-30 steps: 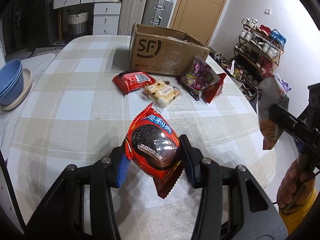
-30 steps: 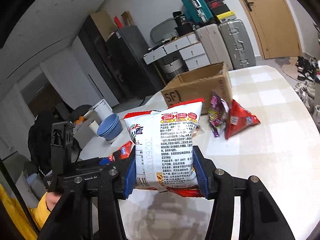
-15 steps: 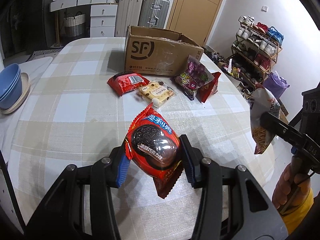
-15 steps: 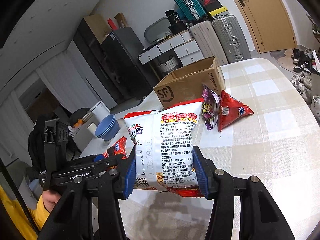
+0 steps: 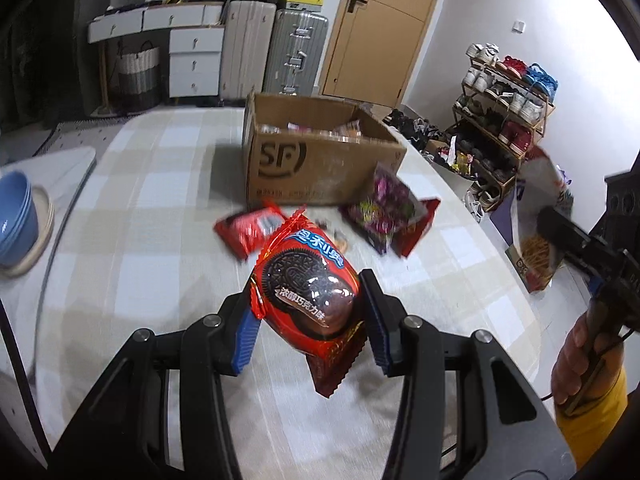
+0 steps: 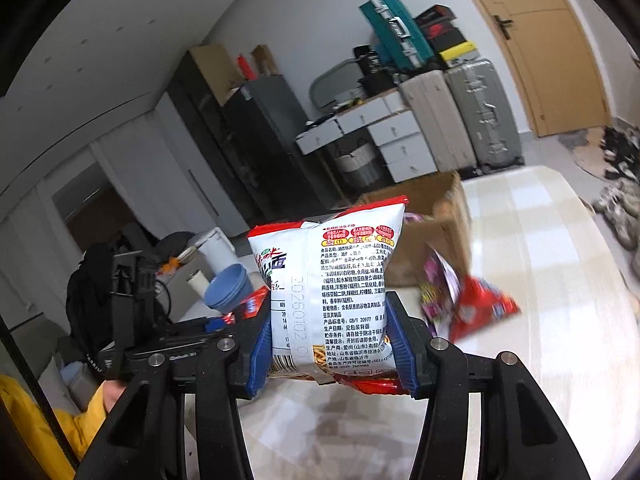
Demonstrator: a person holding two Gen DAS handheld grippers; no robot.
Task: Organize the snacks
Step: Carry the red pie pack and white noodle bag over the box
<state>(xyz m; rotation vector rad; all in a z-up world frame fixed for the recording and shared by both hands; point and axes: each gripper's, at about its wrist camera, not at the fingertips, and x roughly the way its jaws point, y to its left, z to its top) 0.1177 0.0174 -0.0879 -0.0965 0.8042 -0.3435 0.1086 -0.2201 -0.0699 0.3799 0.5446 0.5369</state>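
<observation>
My left gripper (image 5: 308,320) is shut on a red Oreo cookie pack (image 5: 306,284) and holds it above the checked table (image 5: 132,248). My right gripper (image 6: 328,348) is shut on a white noodle snack bag (image 6: 332,292), held upright above the table's near edge; the bag also shows in the left wrist view (image 5: 536,224). An open SF cardboard box (image 5: 316,156) with several snacks inside stands further back on the table. In front of it lie a red packet (image 5: 250,230), a purple candy bag (image 5: 380,212) and a red bag (image 5: 418,226).
Stacked blue bowls (image 5: 14,220) sit on a plate at the table's left edge. Suitcases (image 5: 294,54) and white drawers (image 5: 196,60) stand behind the table, a shoe rack (image 5: 504,108) to the right. The other hand-held gripper (image 6: 132,320) shows at the left of the right wrist view.
Both grippers have risen and tilted with their packs still held. The box now looks closer and I see into its top. The view is motion-blurred.
</observation>
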